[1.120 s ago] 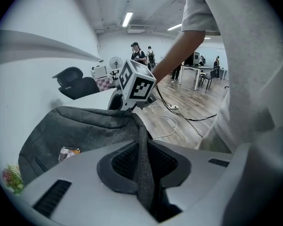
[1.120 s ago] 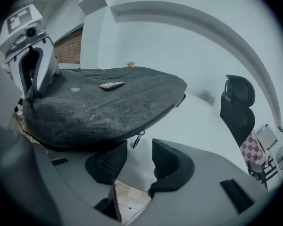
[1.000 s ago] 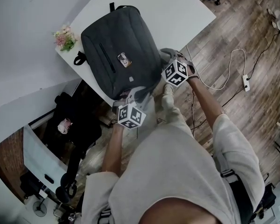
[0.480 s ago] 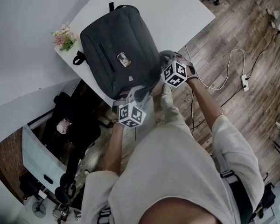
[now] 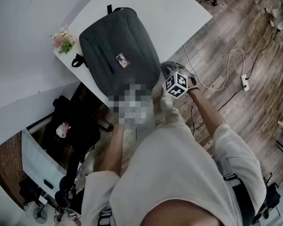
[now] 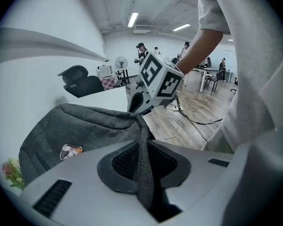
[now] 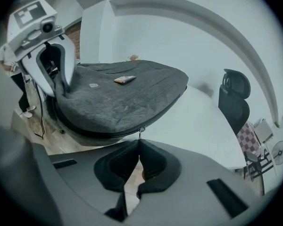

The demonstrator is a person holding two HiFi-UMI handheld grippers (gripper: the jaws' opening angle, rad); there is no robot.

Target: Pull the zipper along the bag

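Note:
A dark grey backpack lies flat on the white table, its near end hanging over the edge. In the left gripper view, my left gripper is shut on a fold of the backpack's grey fabric at that near corner. My right gripper is at the backpack's right edge. In the right gripper view, its jaws are shut on the small metal zipper pull, which hangs from the dark zipper line along the backpack's side. The left gripper shows there at the upper left.
A small bunch of pink flowers stands at the table's left corner. A black office chair sits below the table's edge. On the wooden floor to the right lie a white cable and power strip.
The right gripper has shifted a little toward me along the backpack's right edge. The left gripper stays at the near corner.

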